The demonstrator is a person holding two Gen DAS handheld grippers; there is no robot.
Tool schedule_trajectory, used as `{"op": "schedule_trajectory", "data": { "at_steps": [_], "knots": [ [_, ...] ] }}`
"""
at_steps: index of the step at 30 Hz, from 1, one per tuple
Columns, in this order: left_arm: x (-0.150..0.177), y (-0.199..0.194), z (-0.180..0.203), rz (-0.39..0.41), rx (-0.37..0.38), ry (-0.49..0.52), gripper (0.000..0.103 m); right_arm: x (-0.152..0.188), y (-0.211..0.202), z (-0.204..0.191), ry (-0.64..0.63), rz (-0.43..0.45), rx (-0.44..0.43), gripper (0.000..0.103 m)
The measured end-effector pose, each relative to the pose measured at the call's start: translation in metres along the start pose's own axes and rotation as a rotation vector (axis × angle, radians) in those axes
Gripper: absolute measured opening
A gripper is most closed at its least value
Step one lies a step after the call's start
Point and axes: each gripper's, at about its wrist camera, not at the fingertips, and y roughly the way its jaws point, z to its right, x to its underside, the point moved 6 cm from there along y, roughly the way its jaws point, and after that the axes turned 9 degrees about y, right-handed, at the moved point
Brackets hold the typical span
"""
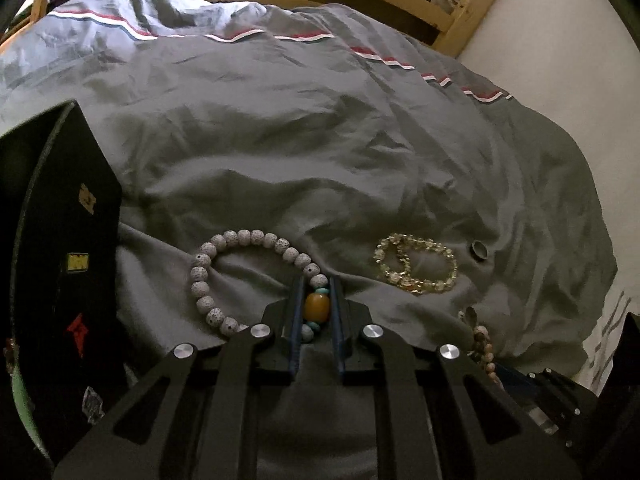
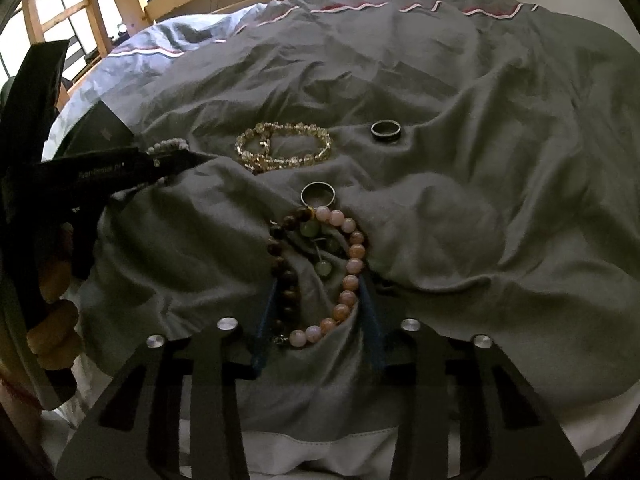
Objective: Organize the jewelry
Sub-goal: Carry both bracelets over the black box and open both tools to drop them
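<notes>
**Left fingers closing on amber bead; right straddling the pink/brown bracelet**

The white bead bracelet [image 1: 240, 276] is lying on the grey duvet [image 1: 320, 152], its loop curving away left & ahead of the left gripper [image 1: 317, 304]. Its amber bead [image 1: 317, 307] is sitting right between the fingers, which are standing narrow, looking clamped on it. The right gripper [image 2: 320, 304] is standing wide open w/ the pink & brown bracelet [image 2: 316, 272] between its fingers, long axis running straight ahead, nothing held. Gold bracelet [image 2: 284, 146], dark ring [image 2: 386, 130] & silver ring [image 2: 318, 195] are lying further ahead. Black box [image 1: 60, 240] is standing left of the left fingers, so left is prob nearer for the drop.
</notes>
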Motion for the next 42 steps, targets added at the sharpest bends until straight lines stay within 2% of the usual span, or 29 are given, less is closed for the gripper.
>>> {"op": "schedule_trajectory", "data": {
  "at_steps": [2,6,10,15,24,32,37,42],
  "knots": [
    [0.000,-0.009,0.003,0.008,-0.023,0.019,0.012,-0.003,-0.003,0.001,0.008,0.006,-0.013,0.022],
    [-0.005,-0.026,0.009,0.025,-0.016,0.029,0.012,-0.010,-0.014,-0.002,0.017,0.031,-0.049,0.017],
    [-0.009,-0.039,0.012,0.041,-0.021,0.037,0.012,-0.016,-0.026,-0.008,0.032,0.057,-0.108,0.017],
    [-0.015,-0.052,0.012,0.059,-0.014,0.026,0.012,-0.018,-0.036,-0.016,0.020,0.087,-0.131,0.017],
    [-0.017,-0.066,0.020,0.070,-0.005,0.041,0.012,-0.023,-0.049,-0.017,0.015,0.121,-0.140,0.017],
    [-0.022,-0.096,0.025,0.109,-0.004,0.040,0.012,-0.033,-0.069,-0.014,0.005,0.169,-0.146,0.017],
    [-0.014,-0.112,0.025,0.117,-0.004,0.028,0.012,-0.041,-0.087,-0.015,-0.009,0.212,-0.164,0.017],
    [0.007,-0.119,0.019,0.080,-0.003,-0.008,0.012,-0.044,-0.104,-0.020,-0.016,0.230,-0.228,0.017]
  ]
}}
